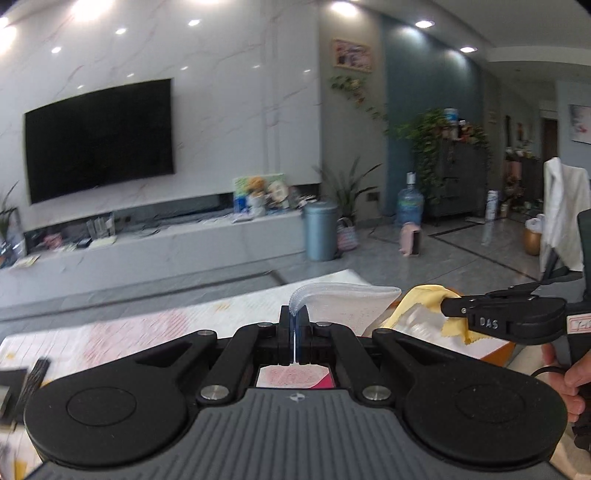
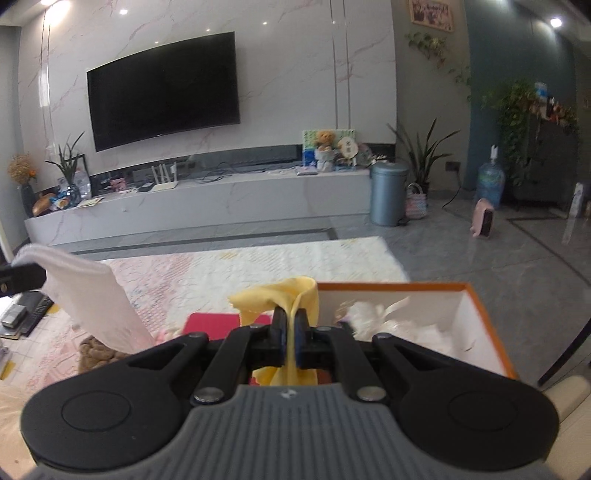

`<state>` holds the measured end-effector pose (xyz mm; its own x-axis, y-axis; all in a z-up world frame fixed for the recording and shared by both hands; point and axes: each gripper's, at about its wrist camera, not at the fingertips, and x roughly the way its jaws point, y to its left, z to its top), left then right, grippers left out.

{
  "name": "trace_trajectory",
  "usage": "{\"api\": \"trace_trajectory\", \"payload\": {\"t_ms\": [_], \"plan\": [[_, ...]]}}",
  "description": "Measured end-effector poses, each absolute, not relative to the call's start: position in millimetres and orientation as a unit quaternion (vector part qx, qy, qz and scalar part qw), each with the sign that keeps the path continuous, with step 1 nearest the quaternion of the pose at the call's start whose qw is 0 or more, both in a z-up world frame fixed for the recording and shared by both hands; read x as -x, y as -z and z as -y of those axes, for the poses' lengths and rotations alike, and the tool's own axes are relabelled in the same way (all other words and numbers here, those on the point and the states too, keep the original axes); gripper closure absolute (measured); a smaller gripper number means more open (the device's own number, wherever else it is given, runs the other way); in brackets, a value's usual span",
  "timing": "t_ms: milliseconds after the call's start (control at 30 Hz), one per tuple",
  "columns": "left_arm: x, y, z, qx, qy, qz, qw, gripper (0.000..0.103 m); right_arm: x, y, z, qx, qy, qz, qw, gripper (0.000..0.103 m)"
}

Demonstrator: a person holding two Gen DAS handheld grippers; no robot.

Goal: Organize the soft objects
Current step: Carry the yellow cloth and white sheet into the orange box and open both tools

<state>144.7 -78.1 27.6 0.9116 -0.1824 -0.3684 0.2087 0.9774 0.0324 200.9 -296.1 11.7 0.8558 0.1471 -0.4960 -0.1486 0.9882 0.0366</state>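
Wall television [image 2: 162,88]; blue bin [image 2: 388,194]; perhaps teddy bear [image 2: 325,139].

Your left gripper [image 1: 294,318] is clamped tight on the ribbed cuff of a white mesh sock [image 1: 347,302], which lifts off to the right above the pale patterned rug [image 1: 147,325]. At the right edge your right gripper [image 1: 448,306] pinches a soft yellow cloth [image 1: 424,295], with your bare hand [image 1: 576,376] on its grip.

light: bright ceiling spotlights [image 1: 424,24], wall glare | blur: left wrist view smeared | edges: fisheye bowing, dark corners
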Motion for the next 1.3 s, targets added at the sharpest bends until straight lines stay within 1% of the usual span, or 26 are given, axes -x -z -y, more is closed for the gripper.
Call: {"api": "trace_trajectory", "payload": {"t_ms": [267,600,967,1067,1300], "plan": [[-191,-33,125,-0.038,0.174,-0.181,0.967,0.102,-234,-23,342,0.021,-0.030,-0.248,0.968,0.101],[-254,-18,176,-0.007,0.238,-0.210,0.948,0.102,-291,-11,381,0.013,0.007,-0.276,0.961,0.101],[-309,45,218,0.013,0.275,-0.286,0.918,0.103,-350,42,414,0.026,0.045,-0.345,0.937,0.101],[-322,63,221,0.030,0.280,-0.314,0.907,0.103,-361,59,417,0.039,0.049,-0.364,0.929,0.101],[-344,94,224,0.026,0.263,-0.370,0.891,0.103,-386,93,424,0.056,0.048,-0.406,0.911,0.101]]}}
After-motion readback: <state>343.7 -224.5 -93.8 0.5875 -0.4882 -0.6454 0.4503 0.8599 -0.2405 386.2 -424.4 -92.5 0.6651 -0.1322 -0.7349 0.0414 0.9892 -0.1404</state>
